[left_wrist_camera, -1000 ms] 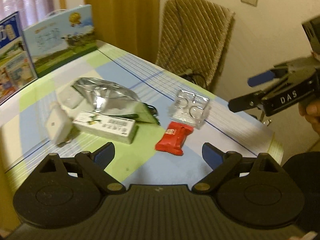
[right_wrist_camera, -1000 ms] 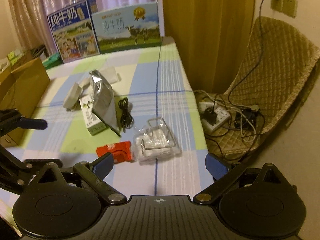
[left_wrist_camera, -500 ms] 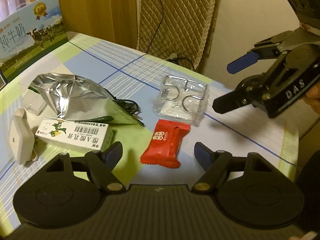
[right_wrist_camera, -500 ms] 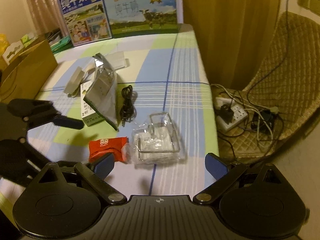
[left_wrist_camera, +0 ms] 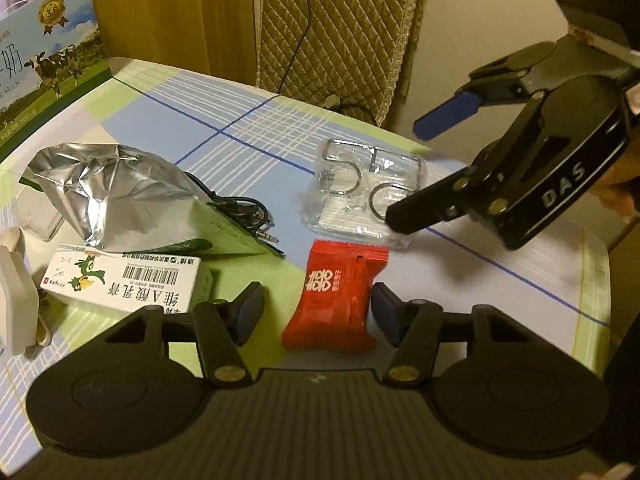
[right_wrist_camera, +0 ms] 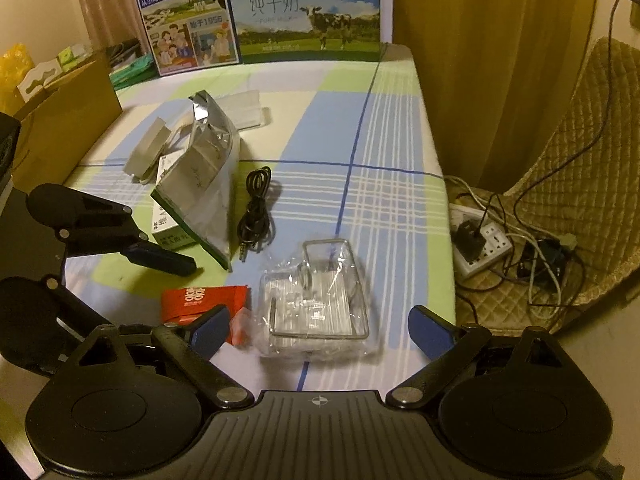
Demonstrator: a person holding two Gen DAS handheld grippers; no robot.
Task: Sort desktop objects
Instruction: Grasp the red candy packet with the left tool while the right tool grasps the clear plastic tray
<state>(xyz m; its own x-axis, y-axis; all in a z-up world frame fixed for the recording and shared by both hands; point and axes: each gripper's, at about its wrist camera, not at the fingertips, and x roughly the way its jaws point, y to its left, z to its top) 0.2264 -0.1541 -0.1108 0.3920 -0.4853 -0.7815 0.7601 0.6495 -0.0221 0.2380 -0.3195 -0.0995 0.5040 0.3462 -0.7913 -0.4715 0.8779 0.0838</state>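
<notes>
Now the left gripper [left_wrist_camera: 318, 314], jaws wide and empty, straddles the red packet [left_wrist_camera: 336, 292] lengthwise; the right gripper [right_wrist_camera: 318, 332], equally open, frames the clear bag [right_wrist_camera: 316, 300].

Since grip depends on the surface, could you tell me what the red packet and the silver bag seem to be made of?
The red packet looks like smooth plastic film with a slight sheen; a sealed back seam shows. The silver bag looks like metallised foil, mirror-bright and sharply creased, though foil-coated plastic is possible.
</notes>
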